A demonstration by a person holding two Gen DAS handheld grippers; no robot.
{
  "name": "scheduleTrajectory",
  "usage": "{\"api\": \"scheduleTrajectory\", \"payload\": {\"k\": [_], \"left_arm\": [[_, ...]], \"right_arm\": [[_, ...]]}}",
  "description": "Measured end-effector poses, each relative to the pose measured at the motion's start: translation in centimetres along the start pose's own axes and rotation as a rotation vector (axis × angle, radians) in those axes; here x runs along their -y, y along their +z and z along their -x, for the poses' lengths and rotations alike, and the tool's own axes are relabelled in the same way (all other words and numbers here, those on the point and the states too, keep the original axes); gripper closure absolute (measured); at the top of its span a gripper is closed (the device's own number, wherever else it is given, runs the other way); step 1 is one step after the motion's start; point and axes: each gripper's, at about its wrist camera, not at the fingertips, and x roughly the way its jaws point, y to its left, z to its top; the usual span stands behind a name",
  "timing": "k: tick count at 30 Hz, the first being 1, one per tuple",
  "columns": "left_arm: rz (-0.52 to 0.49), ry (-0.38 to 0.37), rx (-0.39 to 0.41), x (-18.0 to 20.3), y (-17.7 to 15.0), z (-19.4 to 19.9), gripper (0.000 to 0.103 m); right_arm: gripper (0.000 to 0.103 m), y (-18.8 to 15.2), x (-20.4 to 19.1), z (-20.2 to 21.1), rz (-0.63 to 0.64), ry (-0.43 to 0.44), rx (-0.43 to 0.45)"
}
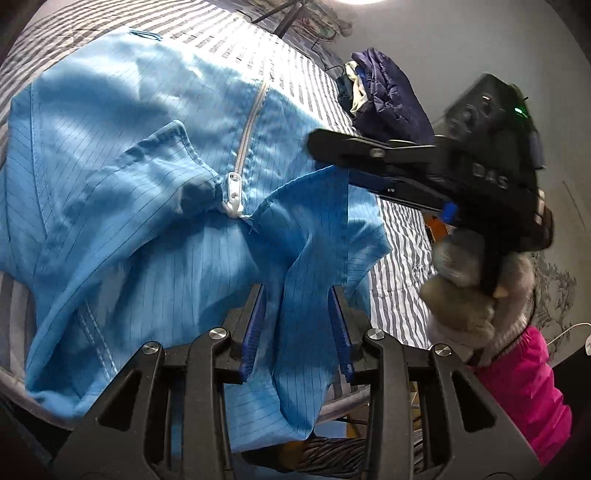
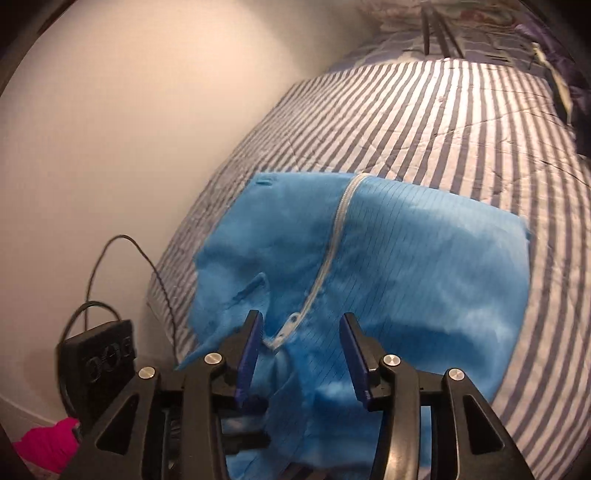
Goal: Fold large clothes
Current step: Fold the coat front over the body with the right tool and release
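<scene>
A large light-blue garment (image 1: 129, 177) with a white zipper (image 1: 236, 184) lies spread on a striped bedcover (image 1: 399, 266). My left gripper (image 1: 297, 317) stands open at the garment's near edge. A raised fold of the blue cloth runs between its blue pads (image 1: 255, 332), with a gap on each side. My right gripper (image 1: 328, 158) hovers over the garment's right part, held by a hand in a fuzzy sleeve (image 1: 472, 295). In the right wrist view the right gripper (image 2: 301, 328) is open above the blue garment (image 2: 424, 266), with the zipper pull (image 2: 291, 325) showing between its fingers and nothing gripped.
A pile of dark navy clothes (image 1: 391, 96) sits on the bed's far right side. Black tripod legs (image 1: 288, 18) stand beyond the bed. A plain wall (image 2: 129, 129) runs along the bed's other side. The person's pink garment (image 1: 524, 398) is close at the right.
</scene>
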Motion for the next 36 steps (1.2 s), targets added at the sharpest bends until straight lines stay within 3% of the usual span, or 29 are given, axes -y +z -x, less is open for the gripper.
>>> {"api": "scheduleTrajectory", "payload": {"k": [1, 3, 5, 7, 8, 10, 12, 14, 17, 26, 28, 29, 32, 34, 36], "left_arm": [[0.0, -0.009, 0.001, 0.0, 0.0, 0.2, 0.071], [-0.016, -0.004, 0.001, 0.0, 0.2, 0.2, 0.087], [-0.037, 0.016, 0.015, 0.3, 0.2, 0.5, 0.087], [-0.067, 0.052, 0.046, 0.6, 0.1, 0.9, 0.087], [-0.071, 0.058, 0.054, 0.6, 0.1, 0.9, 0.086], [-0.071, 0.07, 0.06, 0.5, 0.3, 0.8, 0.069], [-0.046, 0.05, 0.053, 0.0, 0.6, 0.5, 0.067], [-0.034, 0.027, 0.037, -0.3, 0.6, -0.1, 0.067], [-0.059, 0.005, 0.017, 0.2, 0.5, -0.6, 0.103], [-0.212, 0.103, 0.126, 3.0, -0.8, 1.5, 0.103], [-0.201, 0.113, 0.115, 2.5, -1.1, 1.6, 0.103], [-0.185, 0.099, 0.098, 2.2, -1.2, 1.7, 0.103], [-0.151, 0.09, 0.048, 1.7, -0.8, 2.7, 0.103], [-0.159, 0.107, 0.086, 1.5, -0.3, 5.3, 0.097], [-0.168, 0.155, 0.124, 1.4, 0.5, 7.1, 0.077]], "right_arm": [[0.057, 0.1, 0.1, -0.3, 0.007, 0.014, -0.013], [0.059, 0.0, 0.0, -1.4, 0.023, 0.054, -0.047], [0.067, -0.4, -0.5, -2.2, 0.055, 0.05, -0.082], [0.092, -1.2, -0.8, -3.0, 0.084, -0.004, -0.132], [0.096, -1.4, -0.8, -3.4, 0.078, -0.014, -0.141], [0.101, -1.8, -0.2, -3.4, 0.045, 0.006, -0.141], [0.102, -2.0, 0.4, -2.8, 0.006, 0.034, -0.113], [0.103, -2.0, 0.9, -2.1, -0.029, 0.064, -0.087], [0.103, -1.8, 1.2, -1.7, -0.07, 0.106, -0.061], [0.103, -1.7, 1.8, -1.6, -0.118, 0.12, -0.031], [0.098, -1.6, 2.0, -1.5, -0.119, 0.053, -0.019], [0.098, -1.6, 1.8, -1.3, -0.094, -0.022, -0.009], [0.088, -1.9, 0.8, 0.4, -0.034, -0.108, 0.031], [0.086, -2.6, -0.7, 2.0, 0.015, -0.147, 0.061], [0.075, -3.7, -2.0, 3.5, 0.021, -0.148, 0.088]]}}
